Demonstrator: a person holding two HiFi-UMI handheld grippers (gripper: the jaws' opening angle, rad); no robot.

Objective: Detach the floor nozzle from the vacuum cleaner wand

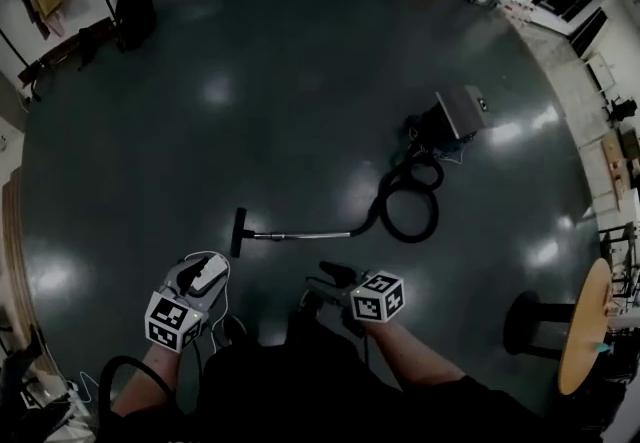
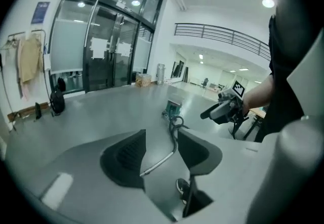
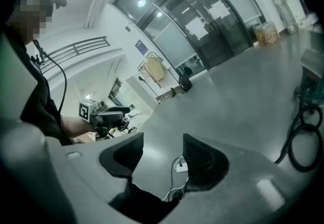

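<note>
In the head view, the vacuum cleaner lies on the dark glossy floor (image 1: 200, 81), well ahead of the person. Its black floor nozzle (image 1: 239, 231) sits at the left end of the metal wand (image 1: 305, 233), attached. The wand runs right into a coiled black hose (image 1: 408, 203), which leads up to the grey canister (image 1: 458, 114). The left gripper (image 1: 207, 263) and right gripper (image 1: 330, 273) are held close to the body, apart from the vacuum and from each other.

In the left gripper view, the left gripper (image 2: 162, 149) has its jaws wide apart with nothing between them. The wand (image 2: 161, 160) shows on the floor through the gap, its near end hidden behind one jaw. The hose (image 2: 176, 124) and canister (image 2: 173, 109) lie beyond, and the right gripper (image 2: 223, 109) is off to the right.

In the right gripper view, the right gripper (image 3: 162, 154) also has its jaws wide and empty. A white plug block (image 3: 181, 166) with its cable lies on the floor below them. The hose (image 3: 304, 142) shows at the right edge and the left gripper (image 3: 107, 114) at the left.
</note>
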